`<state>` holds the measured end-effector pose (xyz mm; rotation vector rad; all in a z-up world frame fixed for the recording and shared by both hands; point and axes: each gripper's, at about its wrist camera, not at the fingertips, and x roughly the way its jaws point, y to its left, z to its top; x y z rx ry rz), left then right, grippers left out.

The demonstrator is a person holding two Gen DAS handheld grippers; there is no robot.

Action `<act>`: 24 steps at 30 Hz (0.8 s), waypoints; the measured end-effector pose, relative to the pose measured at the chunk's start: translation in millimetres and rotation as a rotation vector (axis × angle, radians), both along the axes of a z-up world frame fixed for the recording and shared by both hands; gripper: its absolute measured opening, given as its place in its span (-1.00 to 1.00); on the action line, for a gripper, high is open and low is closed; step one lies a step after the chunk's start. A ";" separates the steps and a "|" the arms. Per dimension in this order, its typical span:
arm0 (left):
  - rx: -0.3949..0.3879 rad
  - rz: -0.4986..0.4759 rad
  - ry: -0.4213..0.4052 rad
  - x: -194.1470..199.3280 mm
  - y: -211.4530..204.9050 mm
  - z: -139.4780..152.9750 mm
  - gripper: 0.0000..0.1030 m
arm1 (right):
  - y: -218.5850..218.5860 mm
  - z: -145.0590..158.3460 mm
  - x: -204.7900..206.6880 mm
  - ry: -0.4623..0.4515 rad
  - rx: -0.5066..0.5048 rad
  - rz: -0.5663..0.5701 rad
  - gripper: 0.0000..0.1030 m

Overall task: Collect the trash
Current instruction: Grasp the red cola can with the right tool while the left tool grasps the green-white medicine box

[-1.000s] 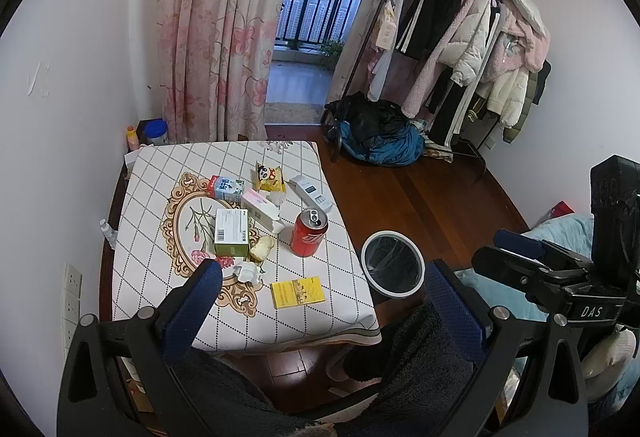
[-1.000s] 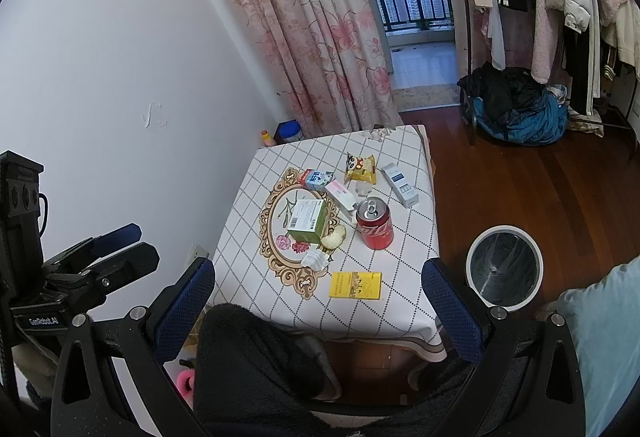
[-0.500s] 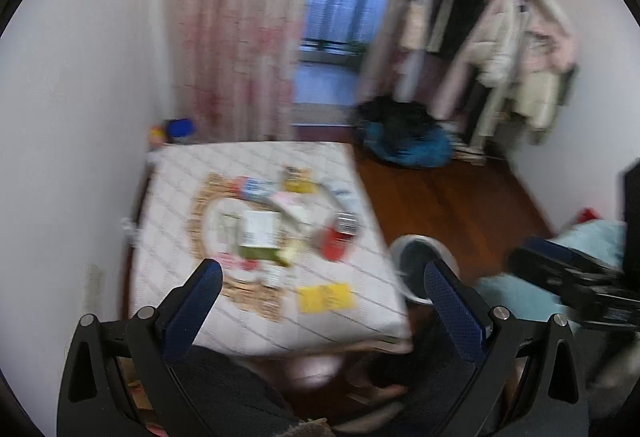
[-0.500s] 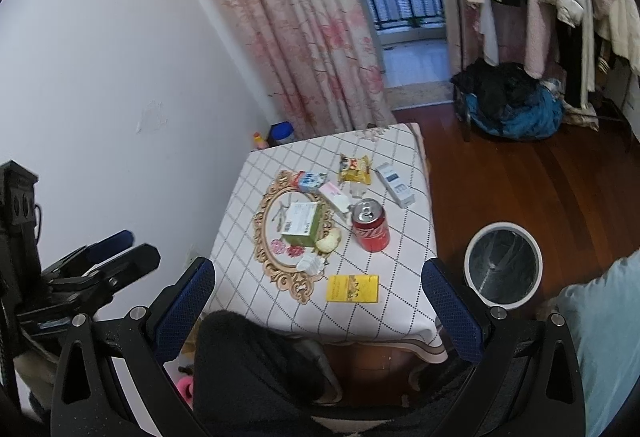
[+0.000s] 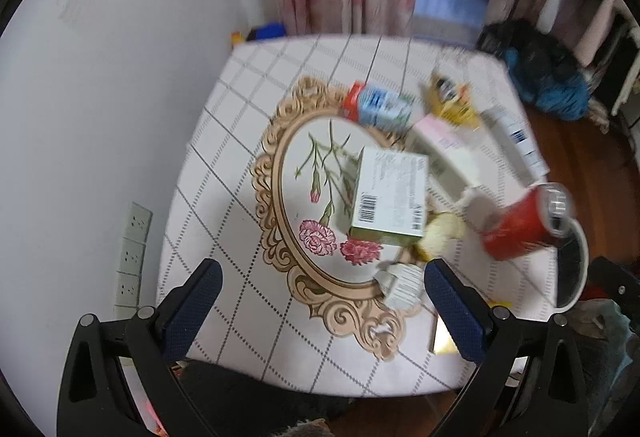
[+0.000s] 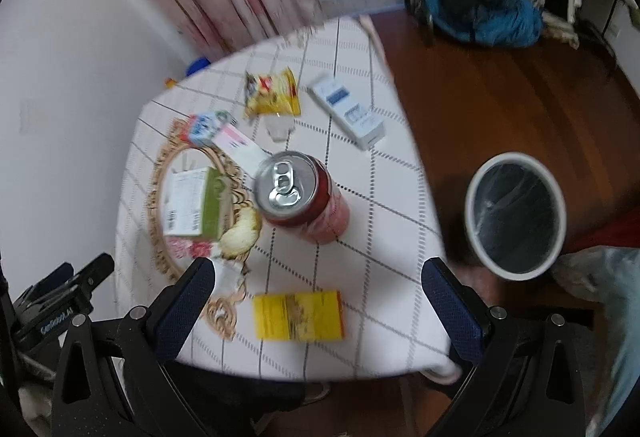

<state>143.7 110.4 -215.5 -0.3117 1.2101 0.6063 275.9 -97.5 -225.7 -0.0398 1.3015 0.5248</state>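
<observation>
You are holding both the left gripper [image 5: 318, 299] and right gripper [image 6: 318, 295] wide apart, empty; the can [image 6: 298, 197], probably light and slippery, needs mid-body gripping.

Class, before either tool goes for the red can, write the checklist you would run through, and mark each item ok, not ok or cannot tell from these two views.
1. Right tool open and empty: ok.
2. Left tool open and empty: ok.
3. Red can upright on the table: ok.
4. Whether the can is empty: cannot tell; only the tab and top show.
5. Bin on the floor beside the table, mouth open: ok.
6. Space around the can for the tool's fingers: ok on the near and right sides; a pale lump and a green box lie to its left.
</observation>
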 end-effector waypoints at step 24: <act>-0.182 -0.130 0.154 111.2 13.2 -100.5 0.99 | 49.7 -84.4 56.9 0.067 -0.087 -0.009 0.46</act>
